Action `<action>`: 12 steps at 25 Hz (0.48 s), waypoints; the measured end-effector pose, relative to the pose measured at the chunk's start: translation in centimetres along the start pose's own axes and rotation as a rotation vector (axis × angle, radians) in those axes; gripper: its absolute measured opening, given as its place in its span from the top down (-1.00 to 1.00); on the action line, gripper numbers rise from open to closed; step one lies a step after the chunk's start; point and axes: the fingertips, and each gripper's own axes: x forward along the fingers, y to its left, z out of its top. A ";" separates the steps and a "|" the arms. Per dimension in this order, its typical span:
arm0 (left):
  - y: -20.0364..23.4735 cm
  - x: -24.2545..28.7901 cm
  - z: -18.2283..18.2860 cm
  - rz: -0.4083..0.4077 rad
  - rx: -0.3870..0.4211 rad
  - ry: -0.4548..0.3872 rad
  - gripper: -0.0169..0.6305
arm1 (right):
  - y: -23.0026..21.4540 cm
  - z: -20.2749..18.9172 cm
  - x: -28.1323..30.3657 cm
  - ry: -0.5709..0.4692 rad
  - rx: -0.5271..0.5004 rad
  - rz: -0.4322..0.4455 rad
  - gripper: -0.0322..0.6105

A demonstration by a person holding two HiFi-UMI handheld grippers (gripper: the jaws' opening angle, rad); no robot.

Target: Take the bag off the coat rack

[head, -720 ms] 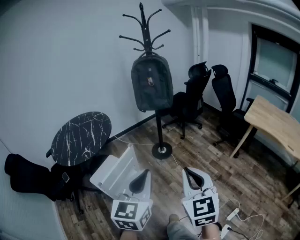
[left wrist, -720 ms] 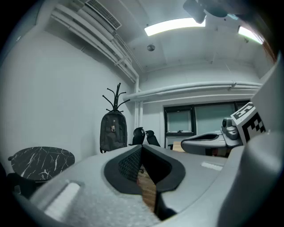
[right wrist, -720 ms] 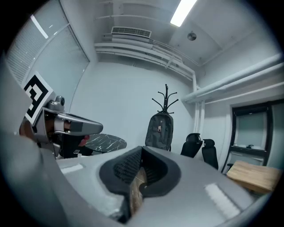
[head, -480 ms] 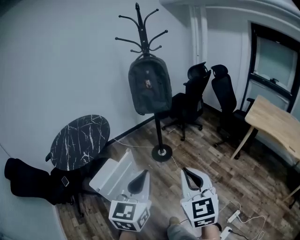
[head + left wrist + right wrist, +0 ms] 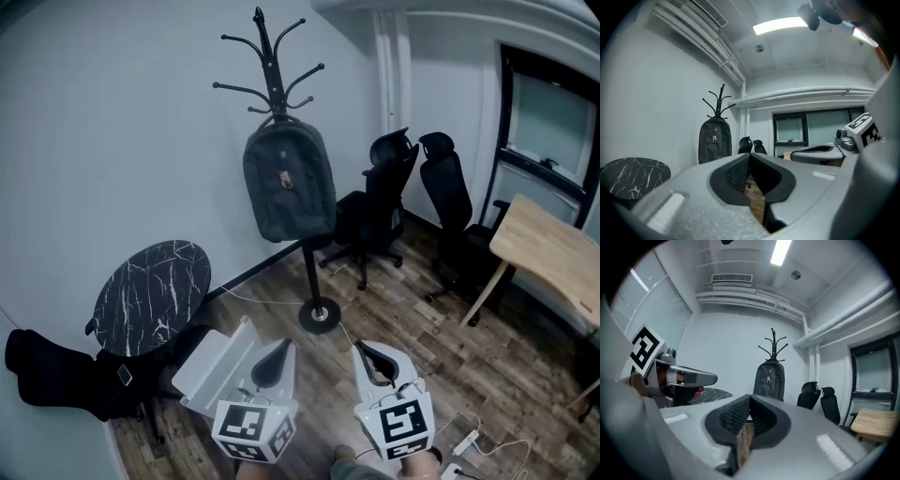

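Note:
A dark grey backpack (image 5: 287,180) hangs by its top loop from a black coat rack (image 5: 265,56) that stands on a round base (image 5: 320,315) near the white wall. Both gripper views show the backpack (image 5: 714,139) (image 5: 768,378) straight ahead and far off. My left gripper (image 5: 284,345) and right gripper (image 5: 359,347) are held low near my body, side by side, well short of the rack. Both are shut with nothing between the jaws.
A round black marble table (image 5: 153,296) stands at the left, with dark bags (image 5: 58,378) on the floor beside it. A white box (image 5: 217,364) lies under the left gripper. Two black office chairs (image 5: 410,202) and a wooden desk (image 5: 553,247) stand to the right. A power strip (image 5: 464,441) lies on the floor.
The view has shifted: the rack and backpack now sit further left and slightly higher in the frame. Both grippers stay low and shut, drifting a little left and down.

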 end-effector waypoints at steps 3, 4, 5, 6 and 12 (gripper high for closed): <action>0.0 1.9 0.4 -0.001 0.007 -0.002 0.92 | -1.4 0.0 1.3 0.001 -0.011 0.012 0.89; -0.1 2.4 0.5 0.000 0.008 -0.004 0.92 | -1.8 0.1 1.7 0.001 -0.017 0.014 0.89; -0.2 2.9 0.6 0.002 0.008 -0.007 0.92 | -2.2 0.1 2.0 -0.001 -0.027 0.016 0.89; -0.2 3.5 0.7 0.005 0.009 -0.010 0.92 | -2.6 0.3 2.4 -0.004 -0.042 0.018 0.89; 0.2 6.0 0.5 0.031 0.003 -0.006 0.92 | -4.3 0.2 5.1 -0.019 -0.144 0.021 0.89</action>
